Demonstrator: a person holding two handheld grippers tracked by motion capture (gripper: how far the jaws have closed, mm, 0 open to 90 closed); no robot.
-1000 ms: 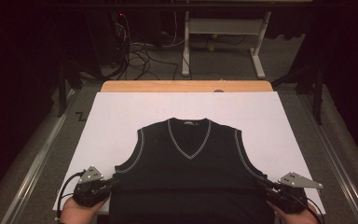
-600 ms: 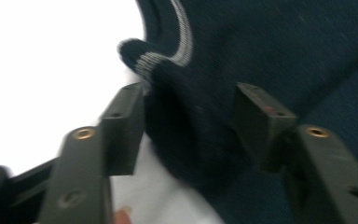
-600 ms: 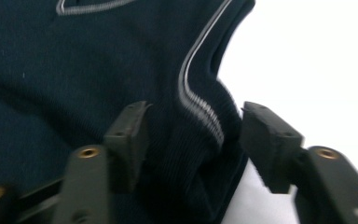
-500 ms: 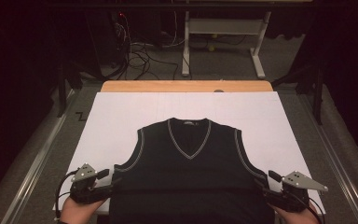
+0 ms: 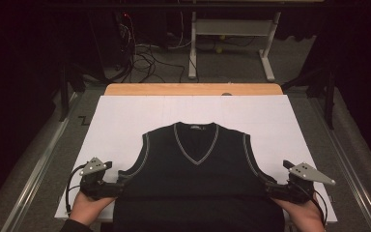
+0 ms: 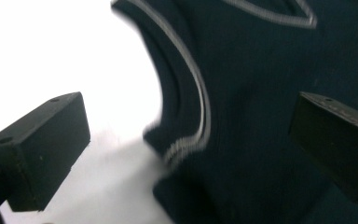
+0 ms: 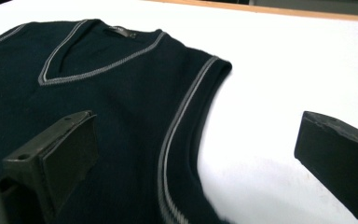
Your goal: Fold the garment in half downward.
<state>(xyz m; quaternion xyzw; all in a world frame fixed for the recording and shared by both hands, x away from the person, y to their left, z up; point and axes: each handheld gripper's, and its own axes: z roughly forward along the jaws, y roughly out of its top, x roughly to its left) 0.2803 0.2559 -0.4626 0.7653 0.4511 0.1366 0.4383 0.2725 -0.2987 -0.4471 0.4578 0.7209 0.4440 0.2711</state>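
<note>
Black vest [image 5: 195,169] flat on white table [image 5: 125,121], between left tongs [image 5: 118,186] and right tongs [image 5: 270,189], both just opened wide, empty.

The vest [image 5: 198,169] is black, and it looks dark blue up close. Thin grey stripes run round its V neck and its arm holes. One grey stripe curves between the black fingers [image 6: 37,149] of the left gripper [image 5: 121,186]. The right gripper [image 5: 269,189] is black too, with a grey plate on top. The table [image 5: 125,121] under them is white, with a light brown far edge.
</note>
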